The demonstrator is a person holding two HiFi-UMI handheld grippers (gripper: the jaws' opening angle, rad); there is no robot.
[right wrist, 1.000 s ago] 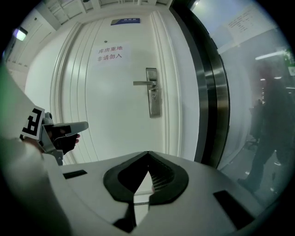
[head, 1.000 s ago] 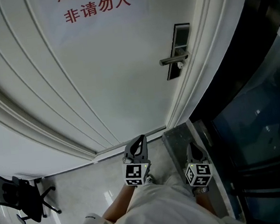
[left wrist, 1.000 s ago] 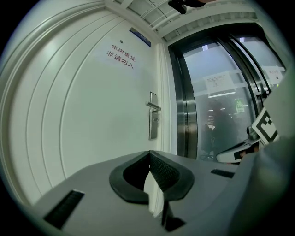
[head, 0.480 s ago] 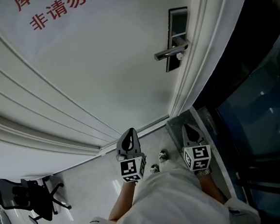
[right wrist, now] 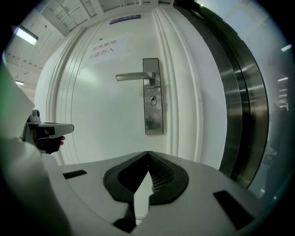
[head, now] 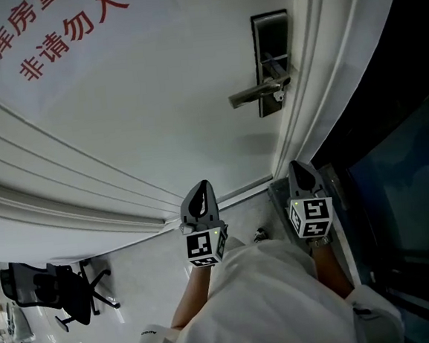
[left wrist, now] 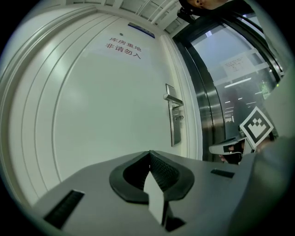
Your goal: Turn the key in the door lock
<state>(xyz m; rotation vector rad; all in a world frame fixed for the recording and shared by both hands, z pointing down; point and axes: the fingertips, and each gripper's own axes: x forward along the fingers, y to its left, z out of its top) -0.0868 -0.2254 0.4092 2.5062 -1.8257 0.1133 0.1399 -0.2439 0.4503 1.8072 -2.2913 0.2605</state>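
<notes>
The camera on my head looks steeply down the door (head: 157,112) from close by. The lock plate (head: 273,61) sits near the top edge of that view. My left gripper (head: 200,196) and right gripper (head: 302,174) show lower down, above the floor (head: 135,286). The left gripper view looks about level over its own jaws at the door from a little way back, with the lock plate right of middle and the right gripper at its right edge. The right gripper view faces the lock plate almost head-on and nearer, with the left gripper at its left edge. All three views share the door and lock plate.
</notes>
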